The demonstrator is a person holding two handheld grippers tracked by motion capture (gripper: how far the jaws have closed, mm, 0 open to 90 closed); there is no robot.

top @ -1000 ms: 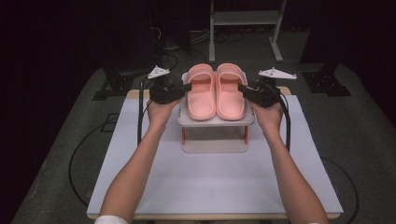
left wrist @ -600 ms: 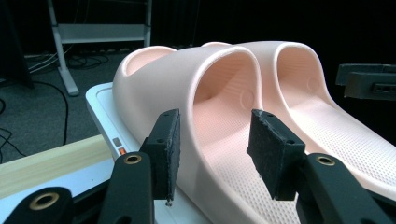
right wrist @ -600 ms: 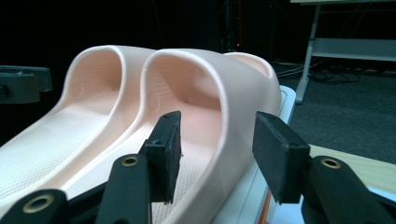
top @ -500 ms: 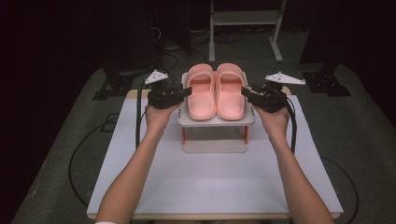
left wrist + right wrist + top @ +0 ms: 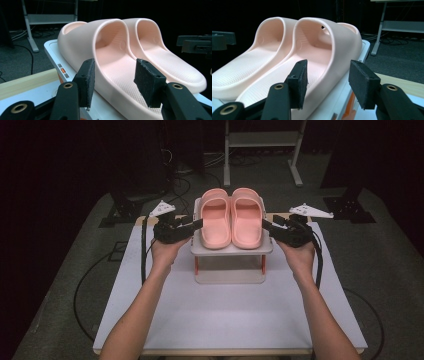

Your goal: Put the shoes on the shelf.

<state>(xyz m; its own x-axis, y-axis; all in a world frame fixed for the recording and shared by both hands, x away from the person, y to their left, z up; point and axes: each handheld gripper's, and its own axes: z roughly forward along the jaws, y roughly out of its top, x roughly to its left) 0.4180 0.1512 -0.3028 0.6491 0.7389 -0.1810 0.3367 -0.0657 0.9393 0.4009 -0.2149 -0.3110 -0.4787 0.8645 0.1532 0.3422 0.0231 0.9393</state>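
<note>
Just above the middle of the high view, a pair of pink slippers sits side by side on a small white rack [image 5: 231,248], which stands on the white table [image 5: 230,310]. The left slipper [image 5: 215,218] and the right slipper [image 5: 247,217] touch along their inner edges, toes pointing to the top of the frame. The left gripper [image 5: 198,223] comes in from the left of the rack, its tips just beside the left slipper's outer edge; the right gripper [image 5: 266,224] mirrors it at the right slipper's outer edge. In the left gripper view the left gripper [image 5: 114,83] has its jaws spread wide with nothing clamped — the slipper's side wall [image 5: 100,65] stands in the gap between the pads, whether touching them I cannot tell. In the right gripper view the right gripper [image 5: 327,83] is likewise wide open and empty, the right slipper [image 5: 322,52] framed between its pads, the rack's edge below.
</note>
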